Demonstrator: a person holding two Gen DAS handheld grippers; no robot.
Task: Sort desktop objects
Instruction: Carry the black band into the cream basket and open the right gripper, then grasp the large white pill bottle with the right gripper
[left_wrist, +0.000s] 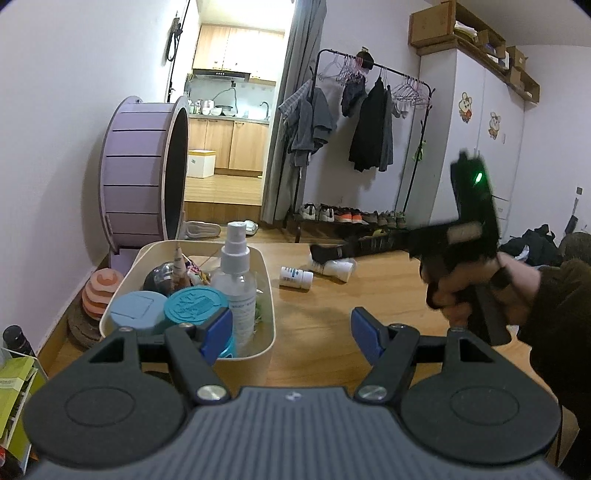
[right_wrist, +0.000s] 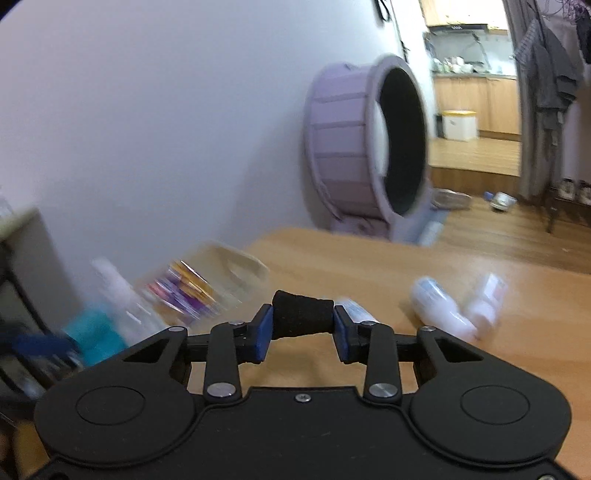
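My right gripper (right_wrist: 302, 325) is shut on a black cylindrical roll (right_wrist: 301, 314) held crosswise above the wooden table (right_wrist: 369, 258). In the left wrist view a hand holds that gripper, blurred, at the right. My left gripper (left_wrist: 291, 332) is open with nothing between its blue pads (left_wrist: 216, 332), right beside the cream bin (left_wrist: 267, 343). The bin holds a clear spray bottle (left_wrist: 236, 280), teal-lidded jars (left_wrist: 195, 302) and other small items. A white pill bottle (left_wrist: 295, 277) and a white container (left_wrist: 338, 267) lie on their sides on the table beyond.
A purple wheel (left_wrist: 144, 177) stands by the wall behind the table. An orange ridged object (left_wrist: 99, 291) sits left of the bin, with boxes at the near left edge. A clothes rack (left_wrist: 369, 110) and shoes stand further back. Bare tabletop (left_wrist: 369, 291) lies between both grippers.
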